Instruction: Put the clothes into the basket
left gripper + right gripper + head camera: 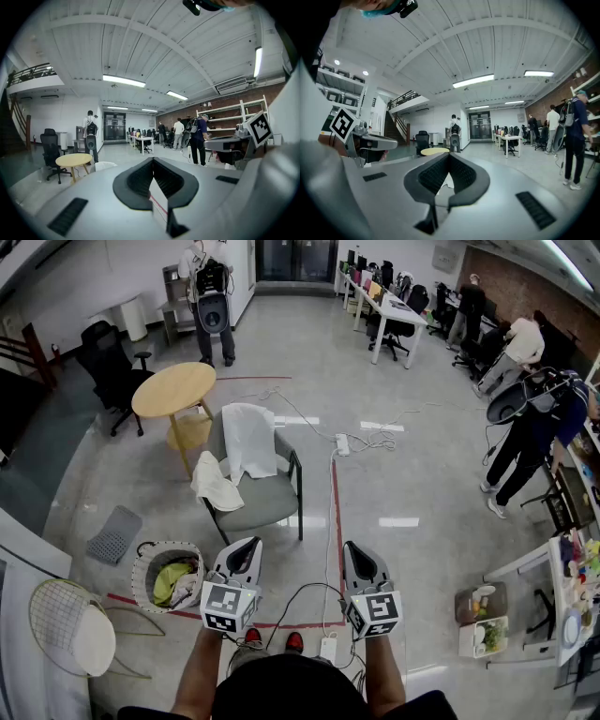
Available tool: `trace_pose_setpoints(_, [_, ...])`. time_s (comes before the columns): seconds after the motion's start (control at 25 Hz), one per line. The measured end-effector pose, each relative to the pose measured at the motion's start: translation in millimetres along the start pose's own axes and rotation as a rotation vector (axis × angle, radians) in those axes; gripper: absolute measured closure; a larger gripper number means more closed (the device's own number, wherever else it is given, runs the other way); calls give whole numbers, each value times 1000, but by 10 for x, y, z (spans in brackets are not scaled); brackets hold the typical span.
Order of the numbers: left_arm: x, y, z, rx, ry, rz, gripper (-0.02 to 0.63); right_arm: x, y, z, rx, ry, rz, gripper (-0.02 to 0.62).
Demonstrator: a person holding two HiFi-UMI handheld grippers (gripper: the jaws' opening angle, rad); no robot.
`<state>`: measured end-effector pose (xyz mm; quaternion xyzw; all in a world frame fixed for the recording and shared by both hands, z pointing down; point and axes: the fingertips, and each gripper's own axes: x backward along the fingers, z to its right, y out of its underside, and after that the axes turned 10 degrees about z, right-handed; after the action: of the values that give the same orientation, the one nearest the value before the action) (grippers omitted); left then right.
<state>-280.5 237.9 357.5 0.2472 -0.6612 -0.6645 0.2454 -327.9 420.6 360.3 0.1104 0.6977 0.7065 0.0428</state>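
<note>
A grey chair [265, 495] stands ahead of me on the floor. One white garment [249, 437] hangs over its back, and a second white garment [215, 485] lies on its left side. Left of my feet is a round woven basket [142, 570] with yellow-green clothes [172, 580] inside. In the head view, my left gripper [250, 543] and right gripper [352, 547] are held side by side, low in front of me, short of the chair. Both point forward with their jaws shut and nothing between them. The jaw tips also meet in the left gripper view [153, 161] and in the right gripper view [449, 156].
A round wooden table [174, 388] and a black office chair [111, 367] stand beyond the grey chair. A power strip [343, 443] with cables and a red tape line [336, 512] lie on the floor. A white wire chair [70, 629] is at lower left. People stand far back and right.
</note>
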Motion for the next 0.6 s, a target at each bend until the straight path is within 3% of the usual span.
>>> trace_pose_setpoints(0.6, [-91, 104, -52, 16, -36, -10, 599, -200, 116, 22, -61, -45, -15, 569])
